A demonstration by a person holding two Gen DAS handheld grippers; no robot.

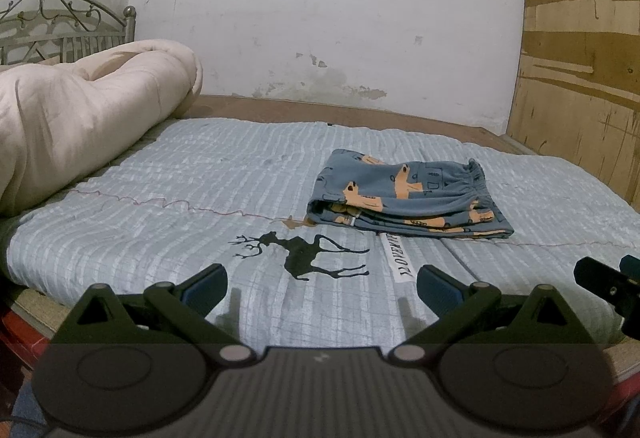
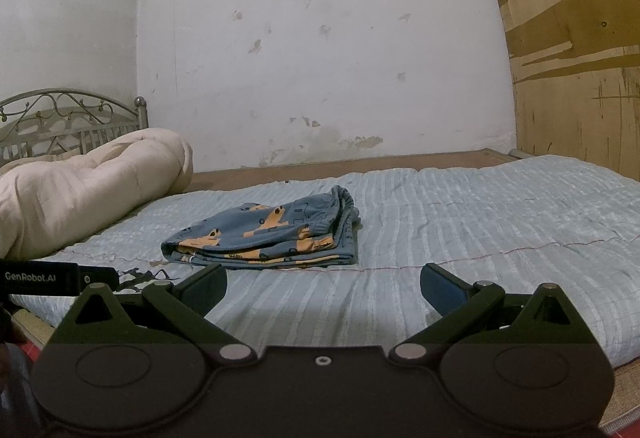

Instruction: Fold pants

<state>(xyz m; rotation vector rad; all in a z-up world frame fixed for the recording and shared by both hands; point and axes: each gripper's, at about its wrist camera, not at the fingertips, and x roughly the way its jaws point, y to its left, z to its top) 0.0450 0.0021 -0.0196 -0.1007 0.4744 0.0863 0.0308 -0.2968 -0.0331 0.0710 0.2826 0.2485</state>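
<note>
The blue pants (image 1: pixel 408 194) with orange animal prints lie folded into a compact stack on the light blue quilt, waistband to the right. They also show in the right wrist view (image 2: pixel 268 234). My left gripper (image 1: pixel 320 288) is open and empty, held back from the pants near the bed's front edge. My right gripper (image 2: pixel 324 288) is open and empty, also short of the pants. The right gripper's tip (image 1: pixel 608 284) shows at the right edge of the left wrist view. The left gripper's body (image 2: pixel 60 278) shows at the left of the right wrist view.
A light blue quilt (image 1: pixel 180 198) with a black deer print (image 1: pixel 304 254) covers the bed. A rolled beige duvet (image 1: pixel 80 110) lies at the left by the metal headboard (image 1: pixel 60 22). A white wall stands behind, and a plywood panel (image 1: pixel 580 58) at the right.
</note>
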